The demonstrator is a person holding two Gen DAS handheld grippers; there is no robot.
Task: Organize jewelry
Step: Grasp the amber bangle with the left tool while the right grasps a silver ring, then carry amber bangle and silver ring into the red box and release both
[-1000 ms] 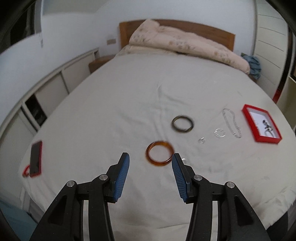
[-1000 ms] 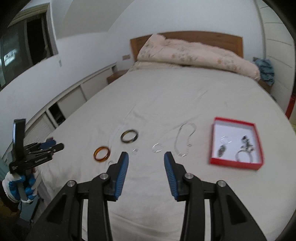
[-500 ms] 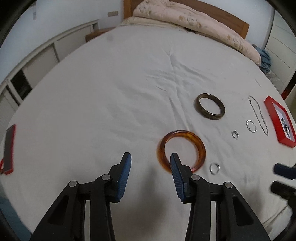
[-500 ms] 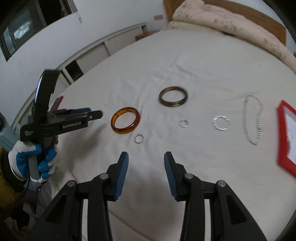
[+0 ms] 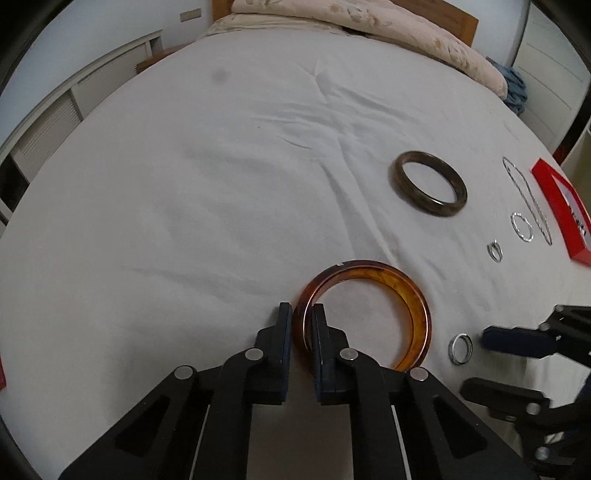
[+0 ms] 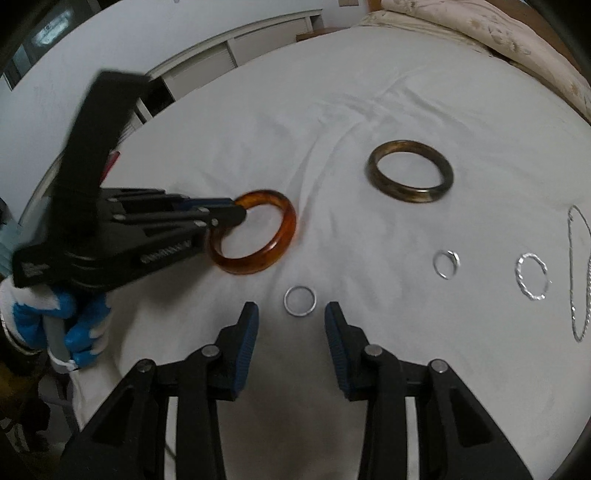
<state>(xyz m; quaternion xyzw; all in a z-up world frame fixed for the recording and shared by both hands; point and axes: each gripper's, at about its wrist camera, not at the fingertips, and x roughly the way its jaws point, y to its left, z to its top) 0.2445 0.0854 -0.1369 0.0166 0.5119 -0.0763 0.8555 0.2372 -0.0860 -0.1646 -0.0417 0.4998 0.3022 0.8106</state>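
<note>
My left gripper [image 5: 302, 317] is shut on the near left rim of an amber bangle [image 5: 417, 306] that lies on the white bedsheet; it also shows in the right wrist view [image 6: 236, 216], gripping the bangle [image 6: 284, 229]. My right gripper [image 6: 291, 314] is open, its fingers straddling a small silver ring [image 6: 300, 301] just ahead of them. The same ring [image 5: 460, 348] shows in the left wrist view beside the right gripper's fingertips [image 5: 517, 338]. A dark brown bangle [image 5: 430, 182] lies further back.
To the right lie a small silver ring [image 6: 446, 264], a twisted silver hoop [image 6: 532, 280] and a silver chain [image 6: 580, 273]. A red jewelry box [image 5: 561, 210] sits at the bed's right edge. A folded quilt [image 5: 369, 22] lies at the headboard.
My left gripper has moved down and closed on the amber bangle's rim. My right gripper has moved down and forward, bringing the small silver ring between its open fingers.
</note>
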